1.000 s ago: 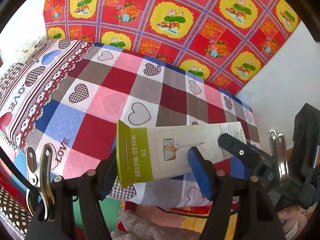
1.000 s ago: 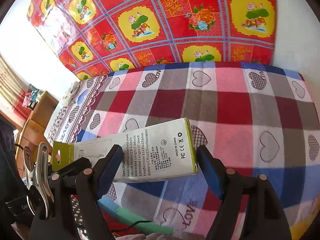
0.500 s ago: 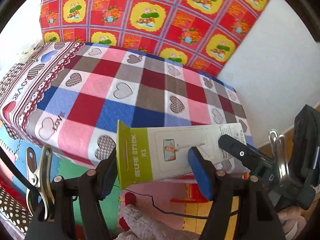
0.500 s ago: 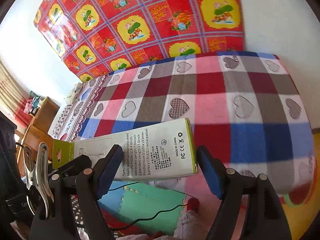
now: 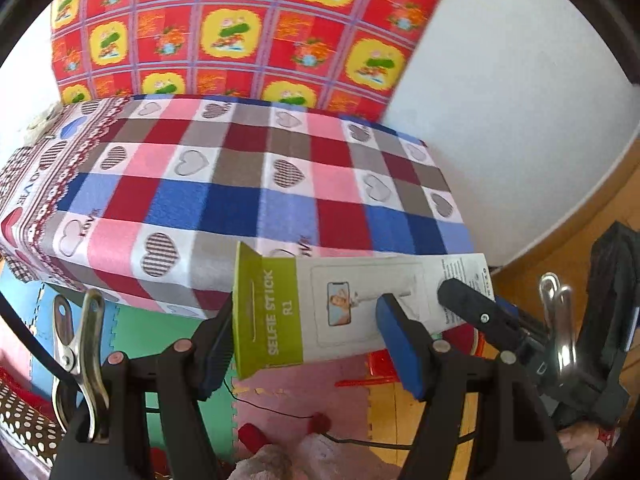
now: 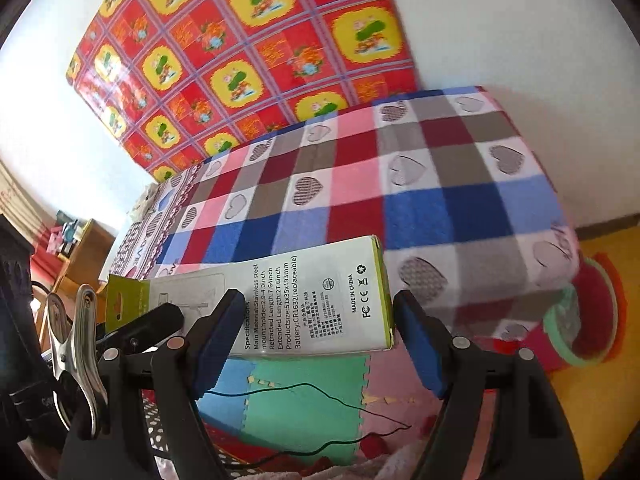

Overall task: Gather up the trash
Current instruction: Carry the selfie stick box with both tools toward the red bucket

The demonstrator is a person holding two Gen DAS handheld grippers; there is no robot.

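Observation:
A white and green selfie stick box [image 5: 360, 304] hangs level over the floor in front of the bed, carried between both grippers. In the left wrist view my left gripper [image 5: 306, 320] has its left pad [image 5: 218, 340] against the box's green tab end. Its right finger crosses in front of the box. A finger [image 5: 464, 300] of the right gripper lies on the box's far end. In the right wrist view the box [image 6: 320, 304] fills my right gripper [image 6: 320, 312], with the right pad [image 6: 416, 344] at its end. Both jaws stand wide.
A bed with a checked heart blanket [image 5: 240, 184] stands against a white wall hung with a red and yellow flowered sheet [image 5: 240, 20]. Coloured foam mats [image 6: 304, 412] with a thin black cable [image 6: 320, 392] cover the floor below. A red and green round cushion [image 6: 592, 312] lies at the bed's right corner.
Both grippers have drawn back from the bed with the box. The blanket's front edge and the floor mats have come into view. The box sits the same in the fingers.

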